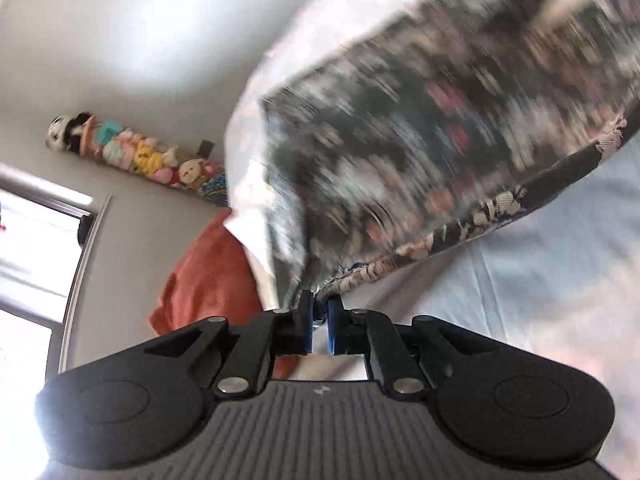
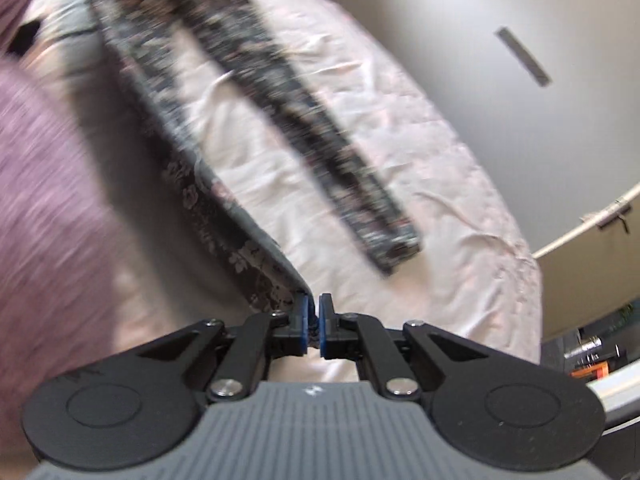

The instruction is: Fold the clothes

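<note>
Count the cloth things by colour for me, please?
Dark floral garment, held by left gripper and right gripper: 1
Orange cloth: 1
Purple fabric: 1
Pale bedsheet: 1
Total: 4

Grey wall (image 1: 120, 60), bright window (image 1: 36, 248), plush toys (image 1: 140, 152), pale bedsheet (image 2: 400, 184).

A home bedroom: bed with pale sheet (image 2: 360, 168), stuffed toys (image 1: 136, 152) along the wall.

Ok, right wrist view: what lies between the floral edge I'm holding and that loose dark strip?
Bare, wrinkled pale pink bedsheet and nothing else, between the floral garment edge and the dark strip.
</note>
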